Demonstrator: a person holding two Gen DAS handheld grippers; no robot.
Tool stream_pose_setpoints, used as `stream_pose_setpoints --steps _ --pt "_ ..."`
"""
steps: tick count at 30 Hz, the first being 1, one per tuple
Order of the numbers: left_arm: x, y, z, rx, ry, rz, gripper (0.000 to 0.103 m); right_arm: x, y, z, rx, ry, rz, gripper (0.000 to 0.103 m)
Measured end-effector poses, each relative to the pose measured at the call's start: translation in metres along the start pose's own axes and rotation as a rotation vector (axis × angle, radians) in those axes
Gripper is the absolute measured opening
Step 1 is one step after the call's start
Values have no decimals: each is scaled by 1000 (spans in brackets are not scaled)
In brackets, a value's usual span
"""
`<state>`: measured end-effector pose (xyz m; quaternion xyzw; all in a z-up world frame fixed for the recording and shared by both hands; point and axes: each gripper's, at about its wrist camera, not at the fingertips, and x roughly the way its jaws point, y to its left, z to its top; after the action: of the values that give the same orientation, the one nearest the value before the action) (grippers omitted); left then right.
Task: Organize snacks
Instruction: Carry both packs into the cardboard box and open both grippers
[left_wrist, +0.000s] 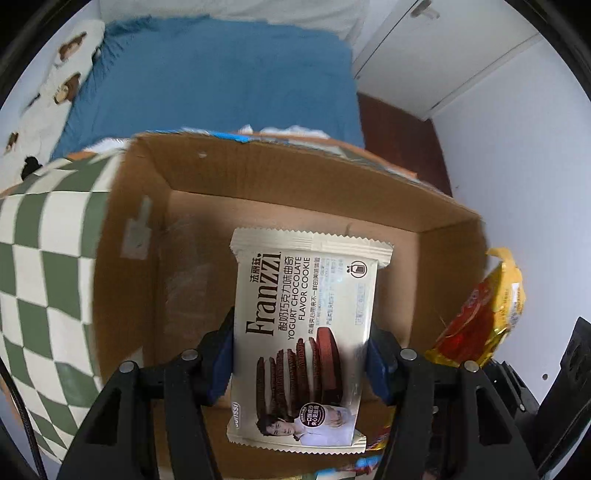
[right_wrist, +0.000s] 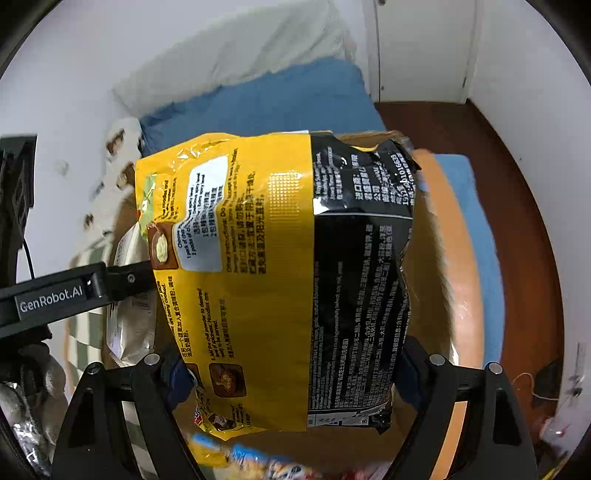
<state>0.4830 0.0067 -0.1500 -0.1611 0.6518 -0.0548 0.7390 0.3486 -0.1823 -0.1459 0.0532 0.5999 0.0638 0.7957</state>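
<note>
Cookie packet (left_wrist: 303, 332) is clamped across its width in the left tongs (left_wrist: 301, 363), long axis pointing forward over the open cardboard box (left_wrist: 288, 206). Right tongs (right_wrist: 288, 373) grip a yellow-and-black noodle bag (right_wrist: 280, 280), beside the box.

A blue bed (left_wrist: 221, 85) is lying at the far side, a white cupboard (left_wrist: 443, 55) is standing right, and dark red floor (right_wrist: 517, 206) is showing beside white walls (left_wrist: 517, 155).
</note>
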Motion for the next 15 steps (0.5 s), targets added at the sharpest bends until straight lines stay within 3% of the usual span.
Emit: stream_pose_setpoints --steps 5,12,13,15 --pt "34 6 18 -21 57 34 57 61 -1 20 -25 98 -44 88" --pt "64 10 29 -6 122 56 58 135 -24 10 16 218 -73 89" --pt "66 10 29 -3 115 61 61 139 -26 8 19 226 -72 91" --pt "67 11 28 3 108 59 83 141 -33 7 13 215 -76 97"
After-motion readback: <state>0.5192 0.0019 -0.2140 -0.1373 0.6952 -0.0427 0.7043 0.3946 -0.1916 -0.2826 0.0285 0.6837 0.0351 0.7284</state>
